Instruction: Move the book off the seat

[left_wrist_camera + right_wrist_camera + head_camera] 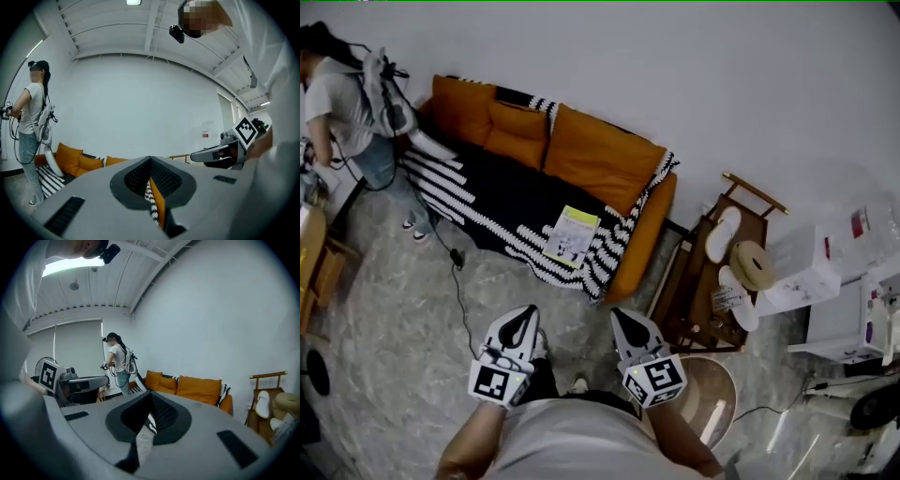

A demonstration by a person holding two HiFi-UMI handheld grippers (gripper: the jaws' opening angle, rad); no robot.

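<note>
The book (572,234), with a pale yellow and white cover, lies flat on the black-and-white striped blanket (487,202) that covers the seat of the orange sofa (600,159). My left gripper (525,316) and right gripper (619,317) hang side by side over the floor, well short of the sofa's front edge, both pointing toward it. Each has its jaws shut with nothing between them. In the left gripper view my left gripper (150,160) shows only a thin slit, and the right gripper view shows the same of my right gripper (151,397). The book is hidden in both gripper views.
A person (342,103) stands at the sofa's left end, and a cable (459,281) trails over the marble floor. Right of the sofa is a wooden rack (694,300) with slippers and a hat. White boxes (811,272) lie further right. A round stool (712,394) sits near my right side.
</note>
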